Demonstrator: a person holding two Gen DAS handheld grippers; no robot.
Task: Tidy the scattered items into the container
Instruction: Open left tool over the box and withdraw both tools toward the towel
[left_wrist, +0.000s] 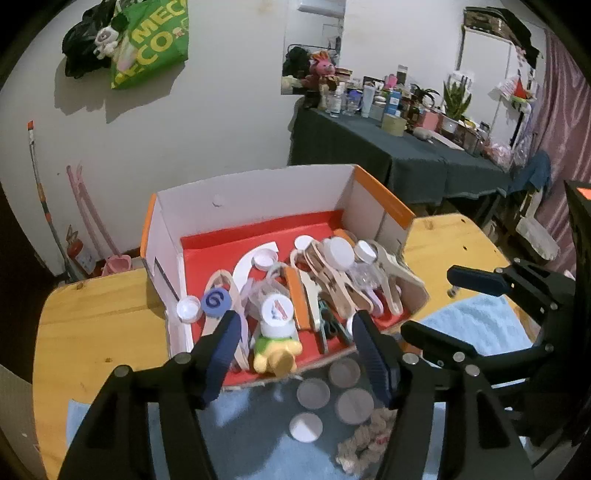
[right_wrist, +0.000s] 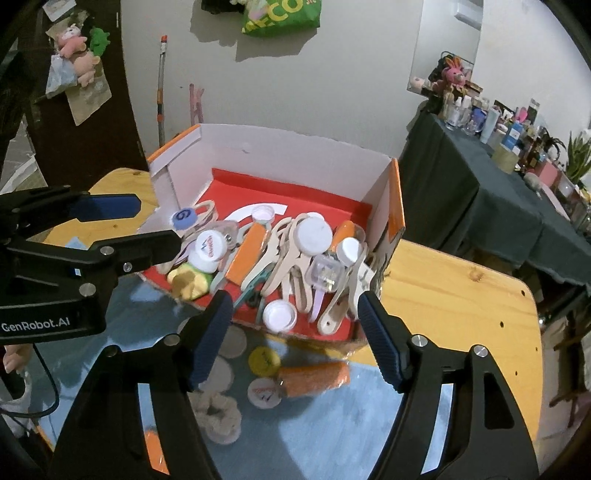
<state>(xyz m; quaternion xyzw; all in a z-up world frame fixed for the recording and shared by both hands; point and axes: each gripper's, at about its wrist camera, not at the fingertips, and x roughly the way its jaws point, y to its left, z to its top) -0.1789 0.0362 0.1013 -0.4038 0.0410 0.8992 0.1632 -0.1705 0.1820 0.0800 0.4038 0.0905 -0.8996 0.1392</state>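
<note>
A white and orange cardboard box (left_wrist: 258, 188) with a red floor holds several wooden clothes pegs, white caps and a yellow-green toy (left_wrist: 275, 352); it also shows in the right wrist view (right_wrist: 295, 147). My left gripper (left_wrist: 295, 354) is open and empty above the box's near edge. My right gripper (right_wrist: 295, 339) is open and empty just in front of the box. On the blue cloth (right_wrist: 314, 435) lie an orange roller (right_wrist: 316, 376), a yellow cap (right_wrist: 263, 362), a white cap (right_wrist: 264, 393), round pads (left_wrist: 314, 393) and a beige scrunchie (right_wrist: 219, 413).
The box stands on a wooden table (left_wrist: 92, 325). A dark-clothed side table (left_wrist: 388, 147) crowded with bottles stands at the back right. A green bag (left_wrist: 155, 40) hangs on the wall. The other gripper (left_wrist: 491, 295) shows at the right of the left wrist view.
</note>
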